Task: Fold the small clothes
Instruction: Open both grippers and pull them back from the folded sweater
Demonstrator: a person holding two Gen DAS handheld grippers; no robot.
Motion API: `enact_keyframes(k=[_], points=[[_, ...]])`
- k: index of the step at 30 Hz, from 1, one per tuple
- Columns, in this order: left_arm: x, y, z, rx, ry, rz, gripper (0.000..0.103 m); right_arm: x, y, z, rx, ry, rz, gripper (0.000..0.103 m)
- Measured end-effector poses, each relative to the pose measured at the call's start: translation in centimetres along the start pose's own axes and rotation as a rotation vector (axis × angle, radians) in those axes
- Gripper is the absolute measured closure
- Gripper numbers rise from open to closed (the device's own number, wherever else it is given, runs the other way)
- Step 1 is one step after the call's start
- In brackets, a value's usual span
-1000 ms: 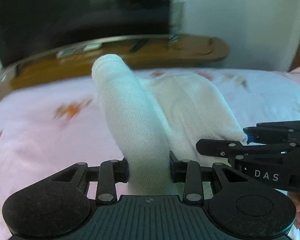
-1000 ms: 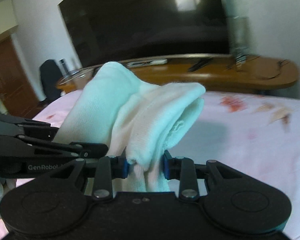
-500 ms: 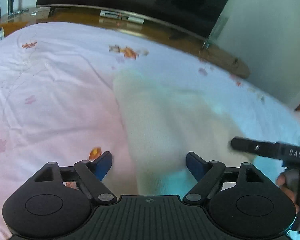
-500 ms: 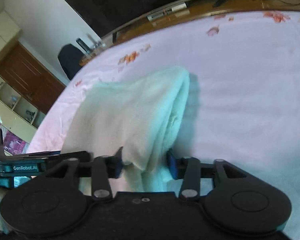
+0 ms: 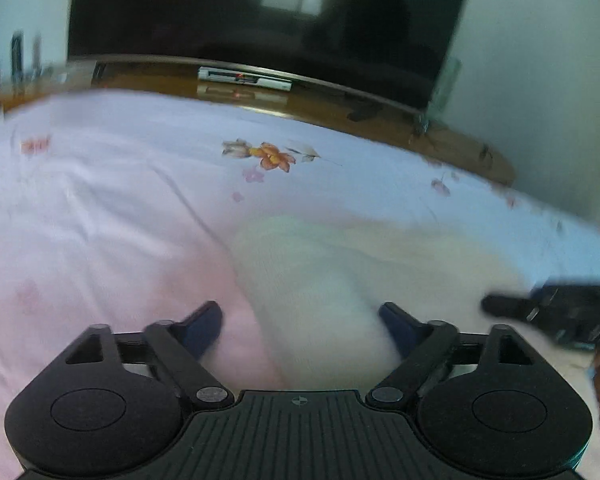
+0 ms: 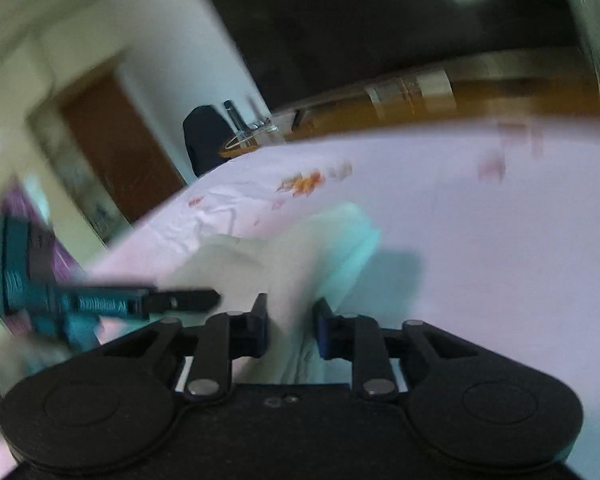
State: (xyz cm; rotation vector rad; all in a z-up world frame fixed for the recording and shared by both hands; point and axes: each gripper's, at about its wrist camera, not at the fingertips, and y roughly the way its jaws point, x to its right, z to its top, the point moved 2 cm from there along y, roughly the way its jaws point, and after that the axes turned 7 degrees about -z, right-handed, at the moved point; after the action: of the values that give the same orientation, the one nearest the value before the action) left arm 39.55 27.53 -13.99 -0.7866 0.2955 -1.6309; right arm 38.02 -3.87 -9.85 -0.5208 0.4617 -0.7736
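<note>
The white garment (image 5: 320,280) is laid on the pink floral bedspread (image 5: 100,208), well in from its far edge. The left gripper (image 5: 300,320) is spread wide and opening, cloth between its jaws untouched. The right gripper (image 6: 290,320) is narrow and closing, cloth bunched between its pads.

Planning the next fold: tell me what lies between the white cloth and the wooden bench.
Only bare flowered bedsheet separates white cloth from wooden bench, per the left wrist view.

garment (image 5: 340,280) on bedspread (image 5: 100,220), television (image 5: 240,12) behind
</note>
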Motion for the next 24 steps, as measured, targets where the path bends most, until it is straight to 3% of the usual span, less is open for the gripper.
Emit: enact_keyframes(k=[4,6,8,10,13,16,18,20,22,24], points=[[0.2,-1.9,-0.1,0.023,0.004,0.007,0.015,1.5,-0.5,0.4,-0.036,0.073,-0.004,0.072],[0.9,-4.2,-0.6,0.060,0.014,-0.004,0.015,1.0,-3.3,0.6,0.029,0.051,-0.042,0.070],[1.4,-5.2,-1.5,0.052,0.026,-0.001,0.015,0.2,-5.6,0.5,0.053,0.050,0.007,0.069],[1.3,-5.1,-2.6,0.012,0.034,0.030,0.015,-1.2,-6.4,-0.5,0.006,0.017,0.032,0.069],[0.2,-5.5,-3.2,0.000,-0.039,0.026,0.010,-2.2,-4.7,-3.0,-0.091,-0.030,-0.050,0.068],[2.0,-8.0,-3.4,0.029,0.007,0.037,0.011,-2.2,-7.2,-2.7,-0.062,0.057,-0.042,0.070],[3.1,-9.5,-4.8,0.035,0.011,0.002,0.011,-3.3,-9.8,-3.3,-0.032,0.040,-0.010,0.068],[4.1,-10.4,-7.0,-0.001,0.031,0.022,0.010,-4.3,-11.2,-5.0,-0.067,0.023,0.027,0.068],[4.7,-11.0,-9.5,-0.058,0.067,0.069,0.010,-5.2,-11.3,-7.0,-0.126,-0.028,-0.030,0.068],[5.3,-12.5,-11.4,-0.059,0.058,0.099,0.010,-4.8,-11.7,-8.9,-0.182,0.004,-0.058,0.066]])
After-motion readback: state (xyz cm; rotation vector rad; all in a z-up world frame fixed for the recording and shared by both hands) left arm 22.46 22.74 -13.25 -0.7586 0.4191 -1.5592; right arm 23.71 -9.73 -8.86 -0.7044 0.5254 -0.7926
